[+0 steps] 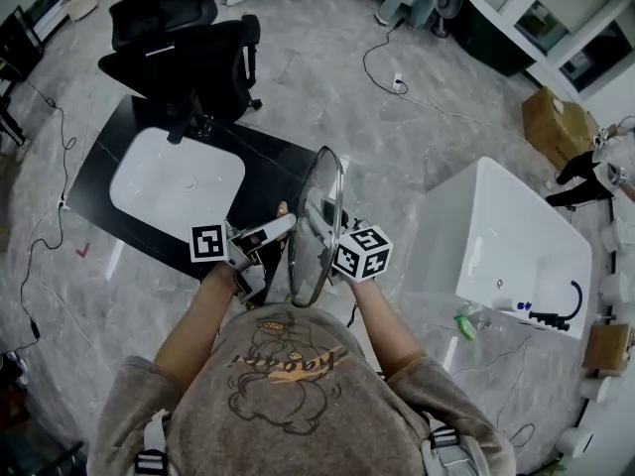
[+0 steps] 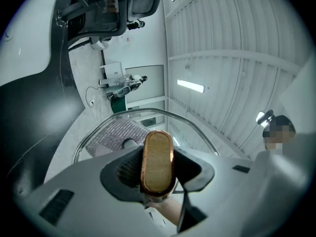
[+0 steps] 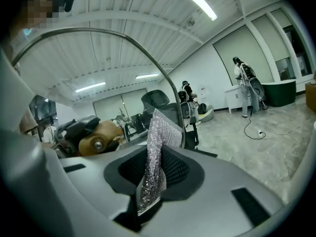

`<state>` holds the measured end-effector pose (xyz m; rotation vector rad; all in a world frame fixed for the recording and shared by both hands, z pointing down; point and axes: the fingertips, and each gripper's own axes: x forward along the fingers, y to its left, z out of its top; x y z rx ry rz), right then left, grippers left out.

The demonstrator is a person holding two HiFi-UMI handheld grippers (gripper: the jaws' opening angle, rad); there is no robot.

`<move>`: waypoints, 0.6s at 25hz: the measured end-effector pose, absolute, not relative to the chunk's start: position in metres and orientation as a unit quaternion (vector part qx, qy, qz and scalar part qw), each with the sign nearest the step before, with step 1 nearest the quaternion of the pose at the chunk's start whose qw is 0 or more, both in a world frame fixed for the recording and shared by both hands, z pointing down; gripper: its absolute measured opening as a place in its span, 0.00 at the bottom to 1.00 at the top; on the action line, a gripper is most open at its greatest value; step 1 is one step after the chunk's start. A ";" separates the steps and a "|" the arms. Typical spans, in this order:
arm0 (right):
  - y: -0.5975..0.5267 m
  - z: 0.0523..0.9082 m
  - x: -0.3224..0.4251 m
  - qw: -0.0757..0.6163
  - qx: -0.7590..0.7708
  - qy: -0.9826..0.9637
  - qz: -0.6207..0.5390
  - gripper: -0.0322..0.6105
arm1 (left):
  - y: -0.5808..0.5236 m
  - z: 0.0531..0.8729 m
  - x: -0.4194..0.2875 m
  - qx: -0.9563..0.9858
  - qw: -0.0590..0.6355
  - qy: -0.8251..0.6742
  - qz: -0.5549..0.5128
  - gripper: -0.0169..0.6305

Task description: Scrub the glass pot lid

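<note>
The glass pot lid (image 1: 319,216) stands on edge between my two grippers, in front of the person's chest. My left gripper (image 1: 281,230) is shut on the lid's wooden knob (image 2: 158,162), which has a copper rim and fills the gap between the jaws. My right gripper (image 1: 327,234) is shut on a silvery scrub cloth (image 3: 154,157) on the lid's other side. The cloth (image 2: 117,132) lies against the glass and shows through it in the left gripper view. In the right gripper view the lid's metal rim (image 3: 148,58) arches overhead, and the knob (image 3: 98,139) shows through the glass.
A black table (image 1: 109,157) with a white sink basin (image 1: 179,181) lies ahead on the left, with a black office chair (image 1: 189,48) behind it. A white bathtub (image 1: 516,246) stands at the right. Cables run over the marble floor, and a cardboard box (image 1: 556,122) sits far right.
</note>
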<state>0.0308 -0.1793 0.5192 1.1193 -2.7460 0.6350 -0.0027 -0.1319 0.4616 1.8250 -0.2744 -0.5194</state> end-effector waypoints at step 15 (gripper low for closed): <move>-0.156 0.559 0.012 0.080 0.334 -0.906 0.249 0.18 | -0.143 0.483 -0.023 0.735 0.605 -0.152 -0.266 0.30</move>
